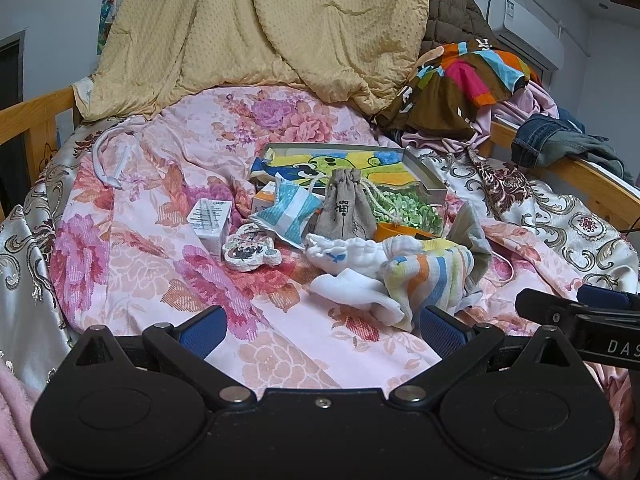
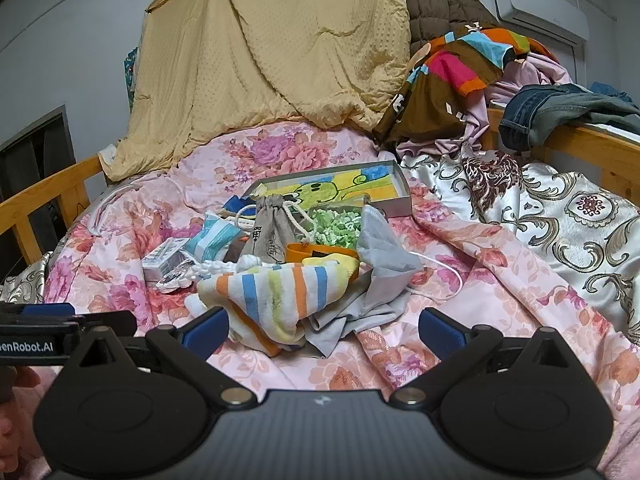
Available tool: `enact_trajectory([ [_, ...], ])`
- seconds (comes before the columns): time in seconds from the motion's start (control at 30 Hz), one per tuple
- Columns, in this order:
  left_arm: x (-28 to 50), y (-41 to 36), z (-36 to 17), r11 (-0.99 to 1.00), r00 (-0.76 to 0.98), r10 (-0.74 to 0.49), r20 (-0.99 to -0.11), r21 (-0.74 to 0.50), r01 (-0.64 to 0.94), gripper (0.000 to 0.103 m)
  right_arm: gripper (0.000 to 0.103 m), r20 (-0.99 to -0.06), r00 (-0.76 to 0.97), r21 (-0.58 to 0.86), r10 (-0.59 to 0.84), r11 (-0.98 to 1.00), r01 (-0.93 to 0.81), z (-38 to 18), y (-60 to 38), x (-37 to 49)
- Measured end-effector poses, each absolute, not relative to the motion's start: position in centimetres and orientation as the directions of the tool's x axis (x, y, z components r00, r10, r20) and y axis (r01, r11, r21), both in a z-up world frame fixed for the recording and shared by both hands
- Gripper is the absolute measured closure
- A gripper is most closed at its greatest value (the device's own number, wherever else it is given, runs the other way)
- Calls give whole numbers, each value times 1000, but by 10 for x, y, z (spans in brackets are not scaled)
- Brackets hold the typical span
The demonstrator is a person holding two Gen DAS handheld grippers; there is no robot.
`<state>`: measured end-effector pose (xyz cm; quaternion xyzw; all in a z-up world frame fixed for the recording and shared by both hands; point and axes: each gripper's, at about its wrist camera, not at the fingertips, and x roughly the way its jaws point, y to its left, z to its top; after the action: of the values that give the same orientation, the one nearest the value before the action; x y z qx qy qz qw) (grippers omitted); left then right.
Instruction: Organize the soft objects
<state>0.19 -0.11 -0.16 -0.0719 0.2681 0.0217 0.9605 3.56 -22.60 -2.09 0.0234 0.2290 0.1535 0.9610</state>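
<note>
A heap of soft things lies mid-bed: a striped towel (image 1: pixel 430 276) (image 2: pixel 276 292), a white cloth (image 1: pixel 352 254), a grey cloth (image 2: pixel 380 264), a grey drawstring pouch (image 1: pixel 344 210) (image 2: pixel 266 232), a blue-white packet (image 1: pixel 290 210) (image 2: pixel 214 236) and green crinkled filling (image 1: pixel 404 210) (image 2: pixel 334 226). A shallow grey box (image 1: pixel 424 172) (image 2: pixel 396 196) with a cartoon towel inside sits behind them. My left gripper (image 1: pixel 322 330) is open, just short of the white cloth. My right gripper (image 2: pixel 324 330) is open, with the striped towel's edge between its fingers, untouched.
A small white carton (image 1: pixel 210 224) (image 2: pixel 164 262) and a flat cartoon charm (image 1: pixel 250 250) lie left of the heap. Wooden bed rails (image 1: pixel 34 116) (image 2: pixel 592 152) run along both sides. A yellow quilt (image 1: pixel 260 32) and piled clothes (image 1: pixel 472 76) fill the back.
</note>
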Motion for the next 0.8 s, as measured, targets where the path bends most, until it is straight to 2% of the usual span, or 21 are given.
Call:
enact_trajectory([
  [0.6, 23, -1, -14, 989, 810, -9, -587, -123, -79, 1, 0, -488, 816, 130, 309, 950, -283, -22, -228, 49],
  [0.8, 43, 3, -11, 997, 798, -20, -603, -70, -28, 1, 0, -514, 799, 102, 312, 947, -304, -23, -229, 68],
])
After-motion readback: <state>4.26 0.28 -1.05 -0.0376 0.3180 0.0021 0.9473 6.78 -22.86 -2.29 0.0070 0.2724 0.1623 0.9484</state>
